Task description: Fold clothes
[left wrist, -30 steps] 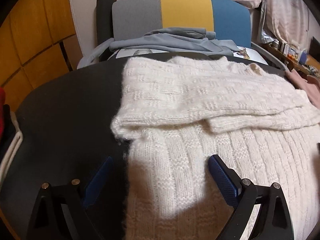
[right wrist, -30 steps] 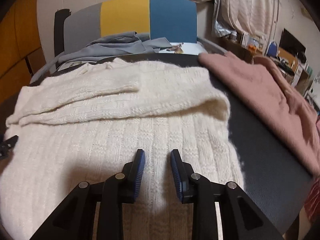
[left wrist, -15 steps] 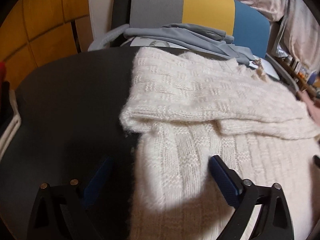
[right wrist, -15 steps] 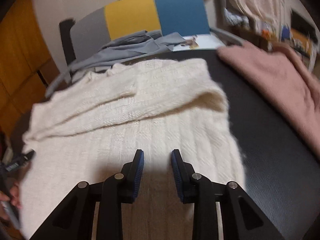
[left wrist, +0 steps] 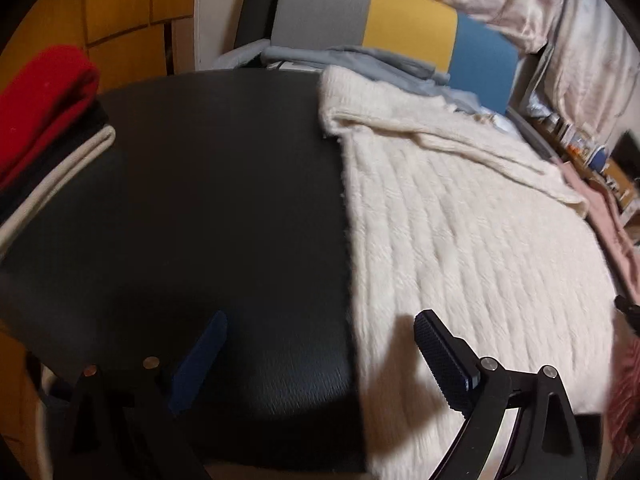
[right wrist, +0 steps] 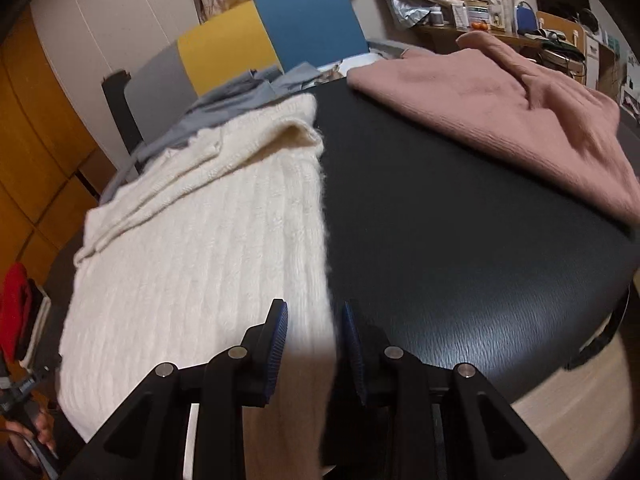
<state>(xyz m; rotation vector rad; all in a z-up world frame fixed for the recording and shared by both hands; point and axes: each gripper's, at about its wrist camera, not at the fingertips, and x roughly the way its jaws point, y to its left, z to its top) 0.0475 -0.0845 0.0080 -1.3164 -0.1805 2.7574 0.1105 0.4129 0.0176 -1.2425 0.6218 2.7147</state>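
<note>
Two hand-held grippers have slid apart since a second ago: then both hung over the cream knit sweater, now each sits at one of its side edges. The left hand-held gripper straddles the sweater's left edge, its jaws opening and spread very wide, nothing pressed between the blue ribbed pads; one pad is over bare worktop, the other over wool. The right hand-held gripper has its jaws partly open, with a narrow gap, above the sweater's right edge, gripping nothing.

The sweater lies flat on the dark, finely grained worktop, its sleeves folded across the upper part. Its knit is fluffy, in ribbed vertical bands.

Only the left view shows clearly the stack of folded clothes, red on top of black and cream layers, at the worktop's left side. Only the right view shows the pink garment in full, soft and rumpled, well apart from the sweater, plus a hand at the lower left corner. Both views show the grey, yellow and blue chair back with grey cloth draped below it.
</note>
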